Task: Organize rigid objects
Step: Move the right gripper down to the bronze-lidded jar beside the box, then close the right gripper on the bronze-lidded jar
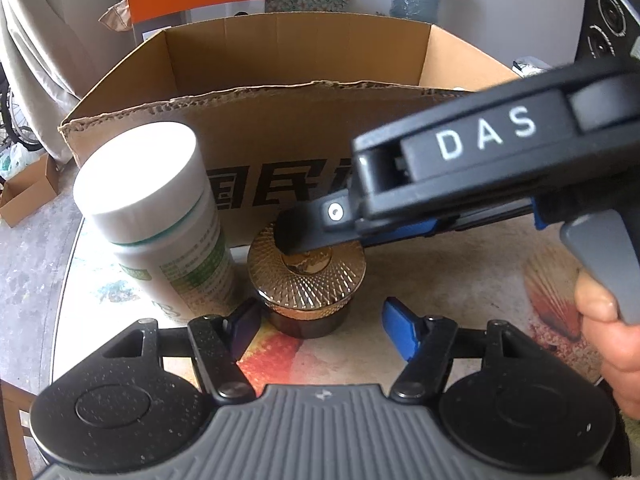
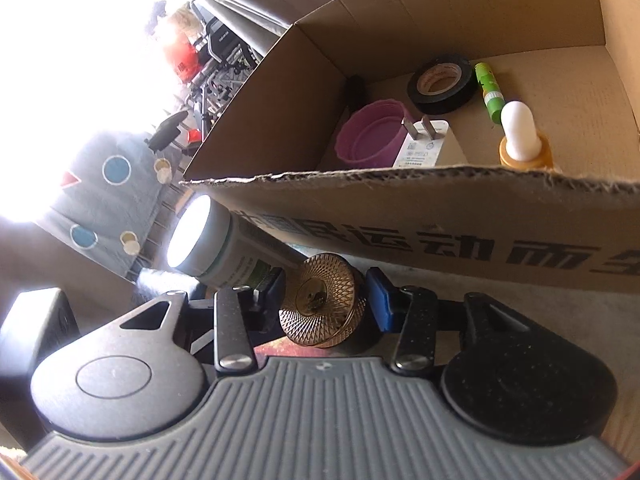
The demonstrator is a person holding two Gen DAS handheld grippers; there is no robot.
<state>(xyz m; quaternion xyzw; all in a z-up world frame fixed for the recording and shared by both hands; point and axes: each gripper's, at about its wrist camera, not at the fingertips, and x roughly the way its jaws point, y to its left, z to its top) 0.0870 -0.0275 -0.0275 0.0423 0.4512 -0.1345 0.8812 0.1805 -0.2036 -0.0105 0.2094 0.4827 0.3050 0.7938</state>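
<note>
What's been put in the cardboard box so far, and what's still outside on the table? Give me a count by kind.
In the cardboard box:
Tape roll: 1
Purple cup: 1
Charger plug: 1
Green tube: 1
Yellow bottle with white cap: 1
On the table:
White bottle: 1
Gold-lidded jar: 1
Total: 7

Gold-lidded dark jar (image 1: 306,280) stands upright beside a white bottle (image 1: 160,216) — before the cardboard box (image 1: 280,128).

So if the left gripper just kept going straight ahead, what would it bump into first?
Probably the gold-lidded jar, dead ahead of the open left gripper; the right gripper already hovers over its lid.
</note>
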